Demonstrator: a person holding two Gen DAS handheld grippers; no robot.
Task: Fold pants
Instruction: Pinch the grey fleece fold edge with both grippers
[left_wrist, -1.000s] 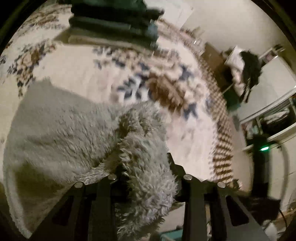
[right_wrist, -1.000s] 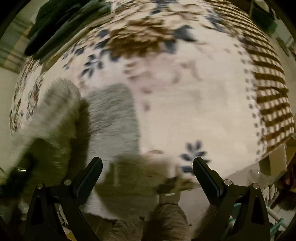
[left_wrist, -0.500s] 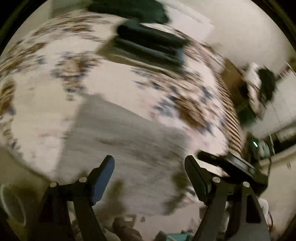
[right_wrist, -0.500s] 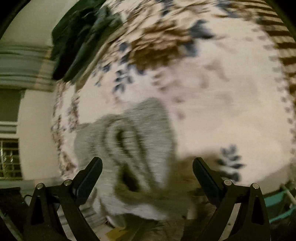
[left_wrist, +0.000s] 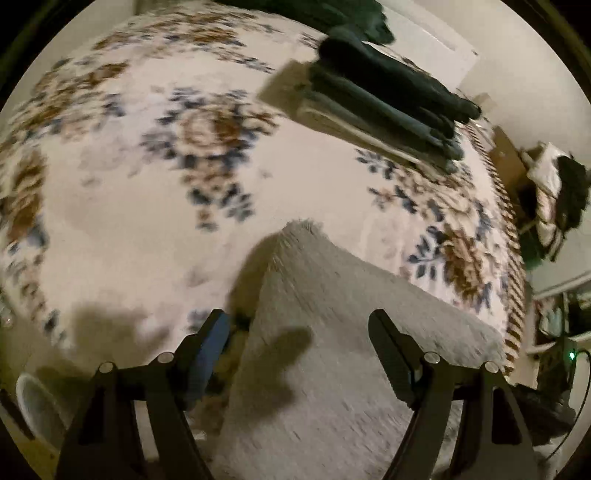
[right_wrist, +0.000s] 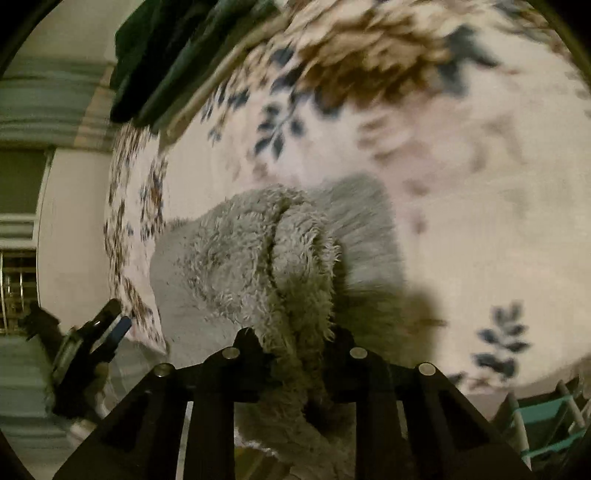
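The left gripper (left_wrist: 299, 339) stands wide apart, holding nothing; the grey fluffy fleece pants (left_wrist: 332, 369) lie beneath and between its fingers on the cream floral-patterned bedspread (left_wrist: 129, 221). The right gripper (right_wrist: 295, 350) is clamped together on a bunched fold of the pants (right_wrist: 258, 251), which rise from the bedspread (right_wrist: 480, 184) toward 12 o'clock. A stack of dark green folded garments (left_wrist: 388, 99) sits at 1 o'clock in the left view and at 11 o'clock (right_wrist: 166, 55) in the right view.

Changes from one second ago: the left gripper, then closed on the fleece, has released it; the right gripper, then wide apart, now grips the fabric.
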